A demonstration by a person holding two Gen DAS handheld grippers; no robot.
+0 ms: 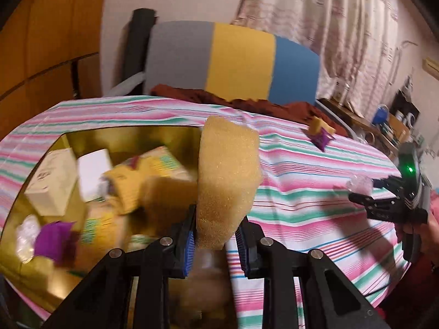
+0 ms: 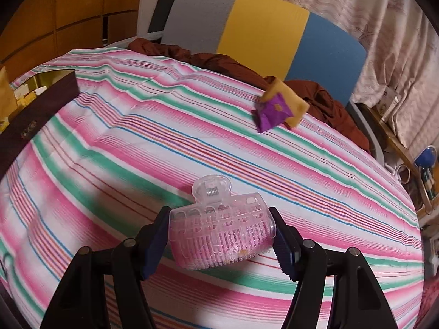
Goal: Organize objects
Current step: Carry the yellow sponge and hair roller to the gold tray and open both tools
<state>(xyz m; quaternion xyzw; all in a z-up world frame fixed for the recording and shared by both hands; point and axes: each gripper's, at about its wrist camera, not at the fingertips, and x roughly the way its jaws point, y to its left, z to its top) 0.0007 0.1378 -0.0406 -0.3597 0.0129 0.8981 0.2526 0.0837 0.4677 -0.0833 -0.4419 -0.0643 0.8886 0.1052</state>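
Two things are in hand at once, and they will behave very differently. My left gripper [image 1: 216, 242] has its jaws pinched on the lower end of a yellow sponge [image 1: 229, 183], which stands up between the blue pads just over the near edge of the gold-lined box [image 1: 55, 148]; the foam is light and soft, it squashes under the pads, so I judge a grip low on the block as good as any, though it may spring or tumble on release. The box already holds white cartons, yellow packets and a purple sachet, all blurred. My right gripper [image 2: 219, 240] has its jaws set fairly wide and closed on the two ends of a clear pink hair clip [image 2: 221, 235], held above the striped cloth [image 2: 115, 126]. That clip is hard plastic, light, smooth and slippery, with thin teeth and a spring hinge that I reckon could crack or pop open if squeezed across the wrong axis, so holding the solid end walls seems right. Farther off on the cloth lie another sponge piece [image 2: 293, 101] and a purple packet [image 2: 271, 112], touching each other, near a brown garment [image 2: 219, 63].
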